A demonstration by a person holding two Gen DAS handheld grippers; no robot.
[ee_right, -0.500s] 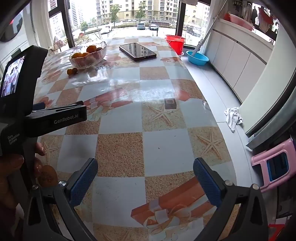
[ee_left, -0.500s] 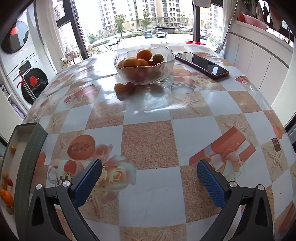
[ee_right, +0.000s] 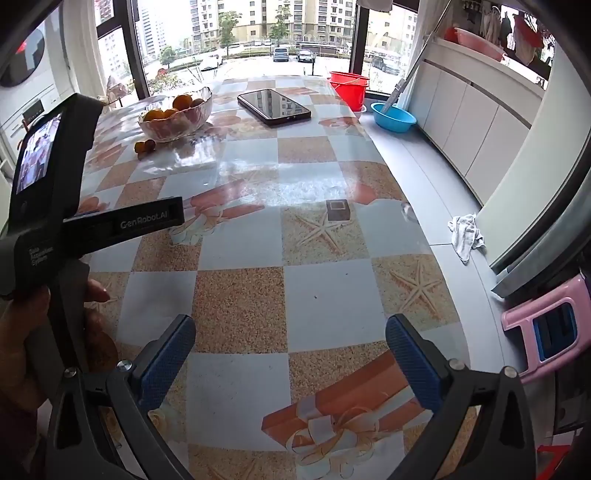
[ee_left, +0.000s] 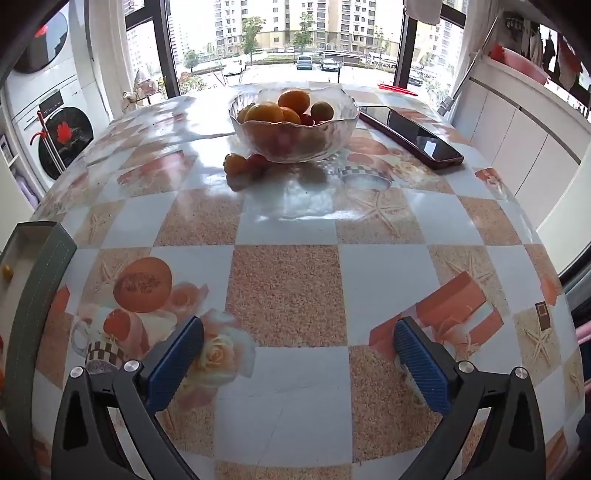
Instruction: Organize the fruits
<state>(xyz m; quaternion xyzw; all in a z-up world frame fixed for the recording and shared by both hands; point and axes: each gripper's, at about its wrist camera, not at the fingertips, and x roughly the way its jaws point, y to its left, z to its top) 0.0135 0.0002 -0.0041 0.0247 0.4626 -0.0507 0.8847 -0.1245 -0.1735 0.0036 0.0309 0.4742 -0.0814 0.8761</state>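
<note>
Both grippers spread wide, holding nothing, above the near bench.
I see the left gripper [ee_left: 298, 345] and right gripper [ee_right: 290, 343] facing the far glass fruit bowl [ee_left: 294, 130]; two loose fruits [ee_left: 243, 164] lie just beside it.

A lived-in flat, probably its laundry balcony: a table under a glossy checked cloth printed with starfish [ee_right: 295, 236], a white front-loading washing machine [ee_left: 55, 122], white floor cabinets [ee_right: 465, 110], a red plastic bucket [ee_right: 349, 88], a blue plastic basin [ee_right: 393, 118], apartment towers beyond the windows [ee_left: 280, 26].
</note>
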